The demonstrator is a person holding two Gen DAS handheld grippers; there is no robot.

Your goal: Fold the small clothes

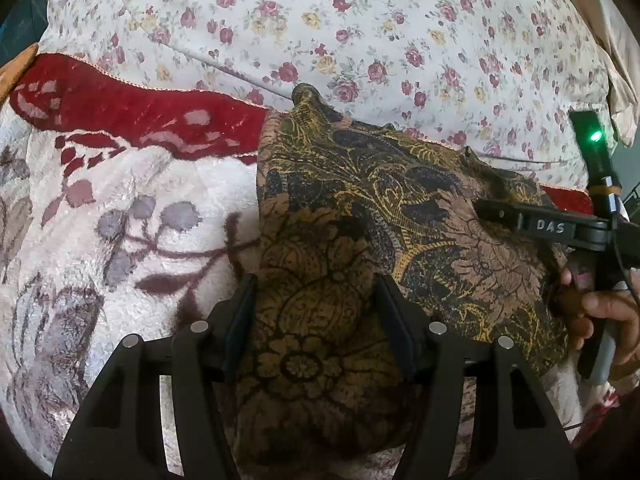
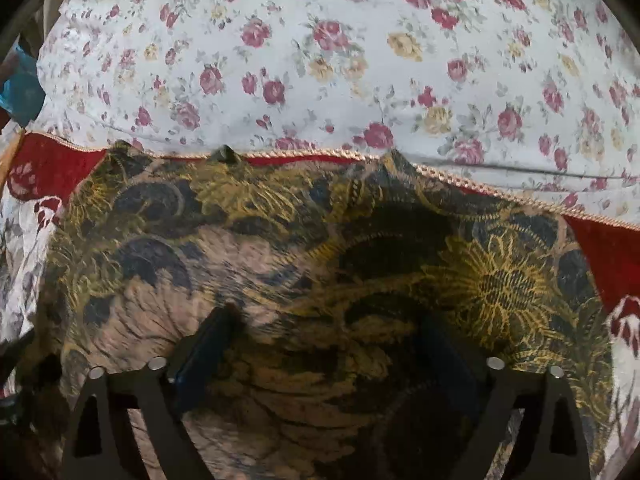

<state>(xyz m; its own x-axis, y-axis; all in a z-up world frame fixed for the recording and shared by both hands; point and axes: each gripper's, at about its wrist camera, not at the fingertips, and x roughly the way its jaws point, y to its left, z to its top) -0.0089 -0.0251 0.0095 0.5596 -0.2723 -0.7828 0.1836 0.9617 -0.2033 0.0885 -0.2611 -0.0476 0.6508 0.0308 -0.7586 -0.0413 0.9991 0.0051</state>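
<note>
I work over a plush white blanket (image 1: 132, 216) with a red border (image 1: 132, 108) and grey leaf shapes; beyond it lies a white sheet (image 2: 320, 60) printed with small roses, in soft, even light

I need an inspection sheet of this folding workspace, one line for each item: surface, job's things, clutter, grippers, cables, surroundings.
Surface: plush white blanket with a red border, beside a rose-print sheet.
Job's things: brown and gold patterned cloth lies spread on the blanket, top edge bumpy.
Clutter: nothing seen.
Grippers: left hand-held gripper is over the cloth's near part, jaws apart, and whether they press it is unclear; right hand-held gripper hangs open above the cloth, holding nothing.
Cables: a thin dark cable runs along the right tool, by the person's hand.
Surroundings: a blue object at the far left edge, unclear.
</note>
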